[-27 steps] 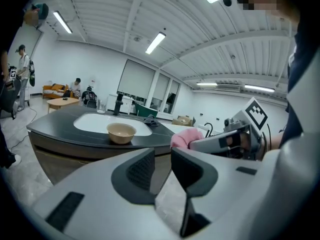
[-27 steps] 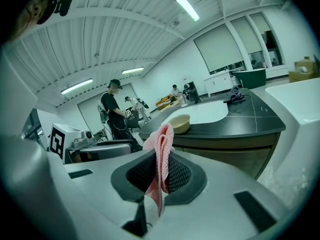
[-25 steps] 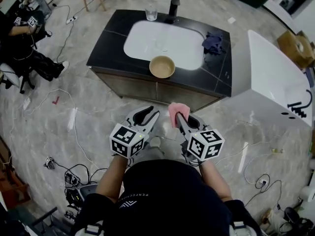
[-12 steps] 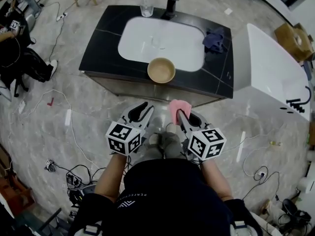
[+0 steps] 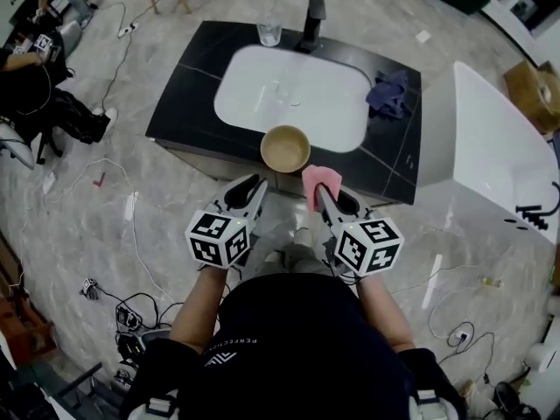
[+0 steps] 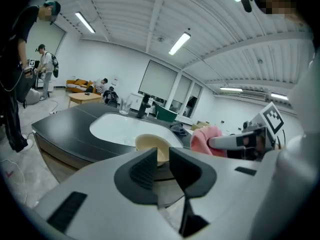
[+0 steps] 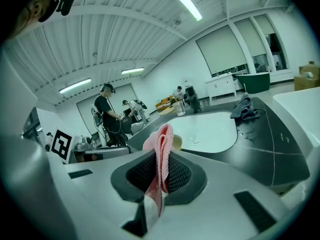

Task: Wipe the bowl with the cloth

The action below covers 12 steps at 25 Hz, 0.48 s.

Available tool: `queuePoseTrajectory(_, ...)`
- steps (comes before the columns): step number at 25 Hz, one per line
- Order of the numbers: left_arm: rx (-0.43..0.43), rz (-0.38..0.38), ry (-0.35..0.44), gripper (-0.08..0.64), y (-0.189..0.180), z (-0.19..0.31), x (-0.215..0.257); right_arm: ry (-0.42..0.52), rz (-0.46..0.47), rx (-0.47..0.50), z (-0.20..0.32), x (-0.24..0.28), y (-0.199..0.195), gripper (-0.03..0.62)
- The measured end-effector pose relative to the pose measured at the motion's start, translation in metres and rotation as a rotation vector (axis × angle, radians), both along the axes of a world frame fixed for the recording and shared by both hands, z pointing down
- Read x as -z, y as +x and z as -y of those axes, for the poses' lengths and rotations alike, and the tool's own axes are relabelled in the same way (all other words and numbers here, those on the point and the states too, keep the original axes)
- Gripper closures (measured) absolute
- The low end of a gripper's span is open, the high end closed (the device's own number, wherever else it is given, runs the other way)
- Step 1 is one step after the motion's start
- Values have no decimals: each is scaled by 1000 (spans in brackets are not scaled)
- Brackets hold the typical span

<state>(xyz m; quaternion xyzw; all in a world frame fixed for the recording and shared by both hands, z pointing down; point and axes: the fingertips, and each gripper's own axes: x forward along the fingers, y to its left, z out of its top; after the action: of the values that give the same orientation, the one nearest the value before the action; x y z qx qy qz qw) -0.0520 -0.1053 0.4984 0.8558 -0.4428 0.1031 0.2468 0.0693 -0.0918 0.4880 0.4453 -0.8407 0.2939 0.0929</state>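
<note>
While both grippers hang over the floor, short of the dark worktop [image 5: 175, 103], the task looks to be at the approach step. The wooden bowl [image 5: 285, 148] sits at the worktop's front edge, just before the white sink [image 5: 297, 86]. The left gripper [image 5: 248, 185] is empty, fingers narrowly apart; the right gripper [image 5: 322, 196] pinches the pink cloth [image 5: 320, 180]. Next, reach forward and steady the bowl so near that edge; both sides are open.

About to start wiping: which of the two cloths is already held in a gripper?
The pink cloth, clamped in the right gripper's jaws. The dark blue cloth lies loose on the counter beside the sink.
</note>
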Motion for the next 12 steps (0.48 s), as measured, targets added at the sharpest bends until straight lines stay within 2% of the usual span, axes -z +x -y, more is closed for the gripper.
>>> queuePoseTrajectory(12, 110, 63, -14, 485, 4, 36, 0, 27, 80, 86, 52, 5, 13, 545)
